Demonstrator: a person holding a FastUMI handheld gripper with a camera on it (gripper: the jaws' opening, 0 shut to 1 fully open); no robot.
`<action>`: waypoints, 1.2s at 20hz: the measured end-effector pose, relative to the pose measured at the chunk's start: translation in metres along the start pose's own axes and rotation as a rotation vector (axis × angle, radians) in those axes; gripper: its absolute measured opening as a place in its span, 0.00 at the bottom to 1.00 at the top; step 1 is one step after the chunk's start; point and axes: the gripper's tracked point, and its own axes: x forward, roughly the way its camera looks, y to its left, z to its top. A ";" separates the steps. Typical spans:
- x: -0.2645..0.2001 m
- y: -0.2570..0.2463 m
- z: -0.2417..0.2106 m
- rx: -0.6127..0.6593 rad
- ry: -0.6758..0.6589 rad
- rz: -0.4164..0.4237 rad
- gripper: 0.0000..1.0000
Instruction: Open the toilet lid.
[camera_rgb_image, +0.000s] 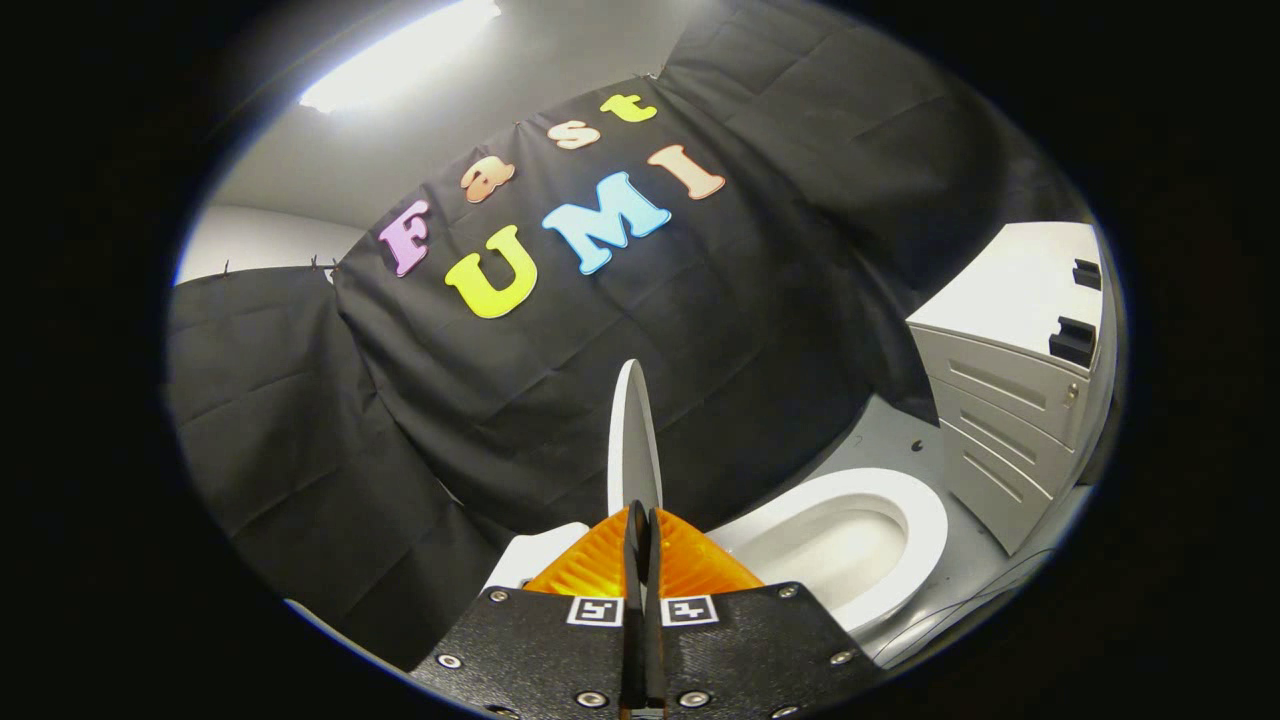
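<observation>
One toilet (850, 540) — one raised lid (633, 440) — one drawer cabinet (1010, 400), one gripper (640, 530).

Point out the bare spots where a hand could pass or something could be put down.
Grey floor between toilet bowl and drawer cabinet is bare; so is the cabinet's top. It is tight at the gripper, its fingers shut on the raised lid, edge-on, close before the black cloth.

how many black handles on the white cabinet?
2 black handles: one farther along the white cabinet, one nearer its drawers, right of the toilet bowl. More may be hidden. Gripper pinches the raised toilet lid.
</observation>
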 end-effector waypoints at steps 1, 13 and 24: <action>0.000 0.005 0.000 -0.013 -0.004 0.006 0.00; 0.004 0.073 -0.016 -0.133 0.000 0.074 0.00; 0.009 0.119 -0.037 -0.255 -0.002 0.124 0.00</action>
